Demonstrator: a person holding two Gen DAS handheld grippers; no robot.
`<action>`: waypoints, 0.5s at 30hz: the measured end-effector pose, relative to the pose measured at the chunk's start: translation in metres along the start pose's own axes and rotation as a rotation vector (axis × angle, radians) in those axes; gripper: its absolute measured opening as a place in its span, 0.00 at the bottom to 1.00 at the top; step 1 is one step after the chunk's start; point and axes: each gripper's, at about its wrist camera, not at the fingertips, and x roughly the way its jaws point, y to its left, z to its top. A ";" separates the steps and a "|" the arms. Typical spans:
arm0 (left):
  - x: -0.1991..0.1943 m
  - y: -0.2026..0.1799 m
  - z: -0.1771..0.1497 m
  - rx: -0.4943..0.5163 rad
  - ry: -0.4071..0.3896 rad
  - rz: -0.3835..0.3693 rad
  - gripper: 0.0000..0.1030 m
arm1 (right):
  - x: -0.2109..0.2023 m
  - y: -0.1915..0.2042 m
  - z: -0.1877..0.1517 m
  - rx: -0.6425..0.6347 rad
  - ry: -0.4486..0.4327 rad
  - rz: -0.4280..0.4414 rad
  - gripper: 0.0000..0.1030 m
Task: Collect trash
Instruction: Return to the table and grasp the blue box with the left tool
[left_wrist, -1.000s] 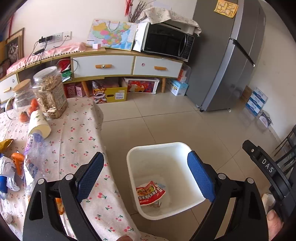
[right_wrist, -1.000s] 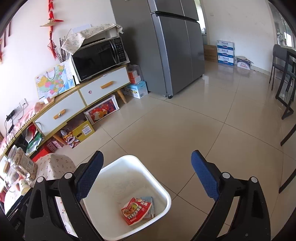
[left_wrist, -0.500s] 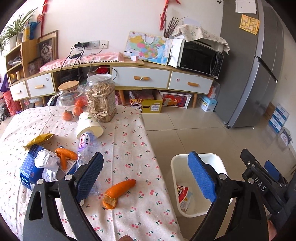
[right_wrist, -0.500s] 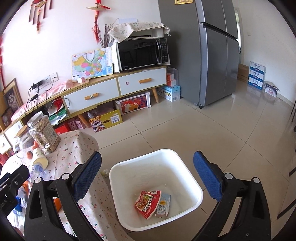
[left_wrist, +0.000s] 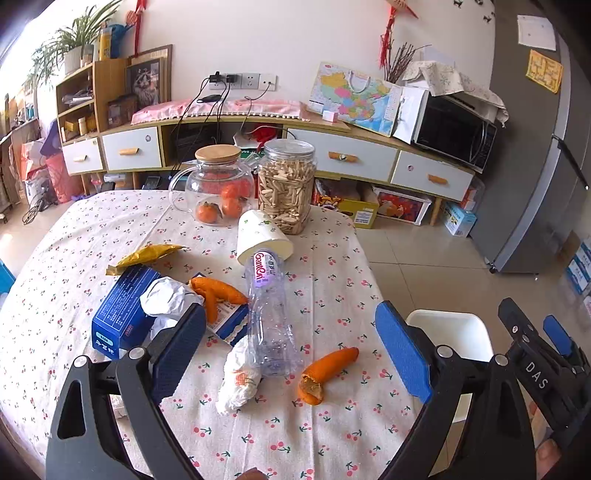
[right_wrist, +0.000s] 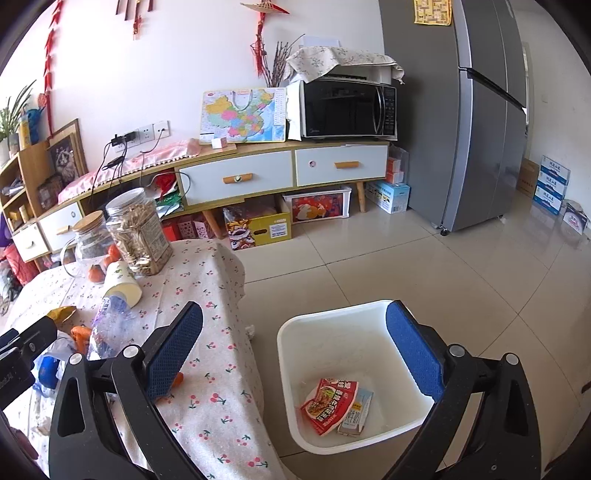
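So, left wrist view first: the left gripper (left_wrist: 290, 350) hangs over the table (left_wrist: 74, 236) with its fingers spread wide and nothing between them. Right in the gap between the two blue pads lies an empty plastic bottle (left_wrist: 269, 314) on its side, its neck end tucked into the mouth of a tipped paper cup (left_wrist: 261, 236) farther ahead. A crumpled tissue (left_wrist: 238, 380) touches the bottle's near end, closer to the left finger. An orange peel (left_wrist: 327, 373) sits just inside the right finger. Beyond the left fingertip there's a blue box (left_wrist: 118, 314) with a wad of white paper (left_wrist: 166, 299) and more orange peel (left_wrist: 216, 291) on top, and a yellow wrapper (left_wrist: 147, 254) past that. Far ahead stand a glass jug (left_wrist: 218, 184) with tangerines and a jar of seeds (left_wrist: 286, 188). The white bin (left_wrist: 450, 332) peeks out on the floor behind the right finger, and the right gripper (left_wrist: 539, 347) shows at the right edge.

Right wrist view: the right gripper (right_wrist: 295, 350) is also wide open and empty. The bin (right_wrist: 332, 317) sits on the floor between the fingers, nearer the right one, with a red snack packet (right_wrist: 328, 402) and a smaller pale packet (right_wrist: 356, 410) at the bottom. The table edge (right_wrist: 221, 369) runs past the left finger, with the bottle (right_wrist: 107, 321) and cup (right_wrist: 120, 282) beyond it.
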 end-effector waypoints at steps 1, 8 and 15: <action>-0.001 0.005 0.000 -0.006 0.000 0.007 0.87 | 0.001 0.007 -0.001 -0.012 0.001 0.007 0.93; -0.001 0.043 0.000 -0.045 0.008 0.065 0.87 | 0.003 0.052 -0.009 -0.103 0.008 0.052 0.93; 0.003 0.080 -0.005 -0.077 0.031 0.125 0.87 | 0.006 0.087 -0.015 -0.156 0.022 0.106 0.93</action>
